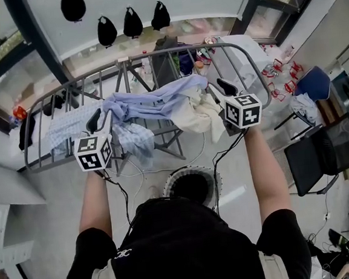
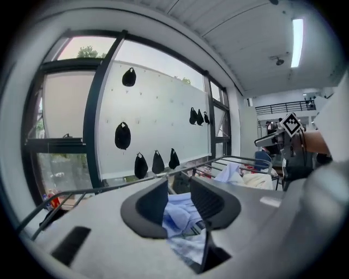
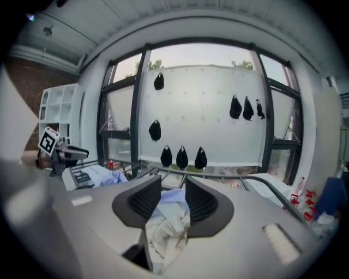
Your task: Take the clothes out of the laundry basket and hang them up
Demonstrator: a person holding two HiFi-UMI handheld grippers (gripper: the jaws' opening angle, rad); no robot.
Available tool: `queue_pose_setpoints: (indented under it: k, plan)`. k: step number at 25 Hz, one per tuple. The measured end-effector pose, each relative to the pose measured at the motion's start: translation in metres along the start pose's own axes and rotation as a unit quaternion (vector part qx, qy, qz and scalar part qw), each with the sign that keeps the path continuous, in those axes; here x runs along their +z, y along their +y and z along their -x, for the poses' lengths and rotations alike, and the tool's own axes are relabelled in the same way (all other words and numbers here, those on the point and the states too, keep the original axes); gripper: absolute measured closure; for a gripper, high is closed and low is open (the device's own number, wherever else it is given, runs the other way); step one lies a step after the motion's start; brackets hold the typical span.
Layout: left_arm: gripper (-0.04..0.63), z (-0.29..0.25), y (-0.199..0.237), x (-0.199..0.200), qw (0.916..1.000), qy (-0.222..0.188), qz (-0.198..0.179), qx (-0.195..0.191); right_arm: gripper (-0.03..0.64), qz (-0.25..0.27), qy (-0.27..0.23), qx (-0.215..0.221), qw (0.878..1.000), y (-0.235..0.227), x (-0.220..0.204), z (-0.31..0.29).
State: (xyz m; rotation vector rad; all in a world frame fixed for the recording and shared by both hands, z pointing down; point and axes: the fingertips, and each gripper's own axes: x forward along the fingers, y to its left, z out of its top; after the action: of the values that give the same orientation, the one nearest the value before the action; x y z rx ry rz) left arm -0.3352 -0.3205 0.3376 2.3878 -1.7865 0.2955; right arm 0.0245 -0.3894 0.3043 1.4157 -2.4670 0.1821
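Observation:
A grey drying rack stands before me with clothes over its rails. A pale blue shirt lies across the middle, a cream garment hangs at its right end, and a blue checked piece droops below. My left gripper hovers at the shirt's left end, jaws apart, the blue cloth showing beneath the gap. My right gripper is by the cream garment, jaws apart above it. The round laundry basket sits on the floor under my arms, its inside dark.
More light laundry and dark items hang on the rack's left part. A black chair and a blue chair stand at the right. White shelving is at the left. Black bags hang on the window wall. Cables trail down to the floor.

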Motion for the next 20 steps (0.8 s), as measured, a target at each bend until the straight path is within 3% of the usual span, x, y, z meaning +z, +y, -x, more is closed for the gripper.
queue_pose_setpoints:
  k: [4,6,8,13,20]
  plan:
    - [0.576,0.022,-0.042,0.034,0.9989,-0.038,-0.027,0.000,0.531,-0.045,-0.113,-0.031,0.992,0.007,0.031,0.059]
    - [0.592,0.028,-0.070,0.044,0.9982,-0.050,-0.028,-0.015,0.593,-0.061,-0.145,-0.056,0.986,0.007,0.034,0.086]
    - [0.592,0.032,-0.099,0.047,0.9973,-0.055,-0.032,-0.036,0.604,-0.071,-0.166,-0.080,0.980,0.007,0.032,0.108]
    - [0.591,0.035,-0.157,0.049,0.9935,-0.065,-0.053,-0.077,0.604,-0.064,-0.175,-0.113,0.976,0.020,0.011,0.140]
    - [0.591,0.037,-0.184,0.047,0.9921,-0.067,-0.056,-0.090,0.606,-0.055,-0.166,-0.072,0.982,0.051,-0.005,0.146]
